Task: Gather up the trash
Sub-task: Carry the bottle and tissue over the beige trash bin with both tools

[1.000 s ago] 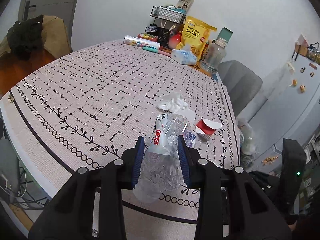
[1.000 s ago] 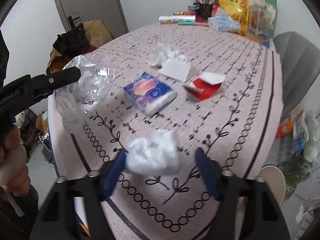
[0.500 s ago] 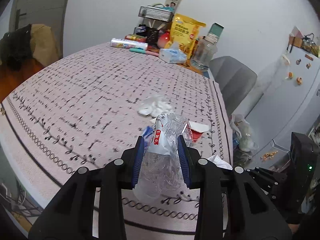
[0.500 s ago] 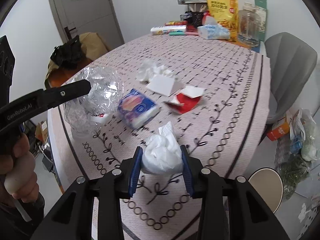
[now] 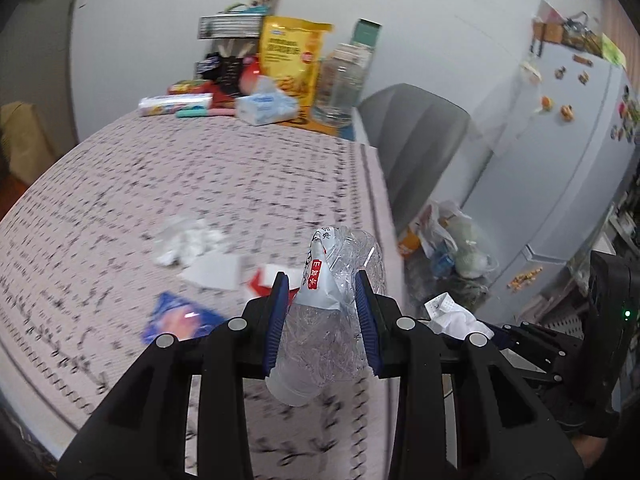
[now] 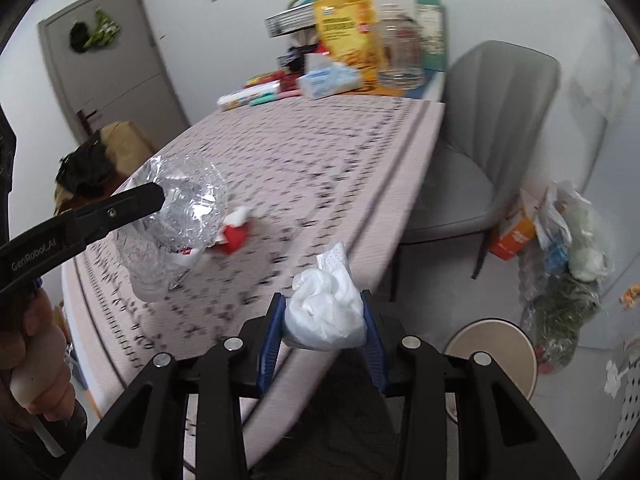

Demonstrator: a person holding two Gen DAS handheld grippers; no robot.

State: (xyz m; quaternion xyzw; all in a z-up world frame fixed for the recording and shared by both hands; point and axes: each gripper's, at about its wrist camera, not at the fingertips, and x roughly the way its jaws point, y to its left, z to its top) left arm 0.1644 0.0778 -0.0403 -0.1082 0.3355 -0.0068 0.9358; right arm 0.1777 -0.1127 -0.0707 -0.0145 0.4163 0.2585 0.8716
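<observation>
Room: white walls, a grey door [image 6: 108, 60], a white fridge [image 5: 560, 152] with magnets.
Counter [image 5: 200, 184]: pink patterned cloth; groceries crowd its far end.
Chair [image 6: 480, 140]: grey, at the counter's side.
Floor: bagged rubbish [image 6: 560, 240] beside the chair.
Left claw [image 5: 322, 312]: clamped on a crushed clear bottle [image 5: 332, 320], above the counter's near edge.
Right claw [image 6: 324, 320]: clamped on a white tissue wad [image 6: 326, 312], past the counter's edge.

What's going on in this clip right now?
A person is clearing trash off a table with a handheld gripper in each hand. The left gripper is clamped on a crushed clear plastic bottle; the right gripper holds a crumpled white tissue, both lifted off the tablecloth. More tissue, a red and white carton and a blue tissue pack lie on the table.
</observation>
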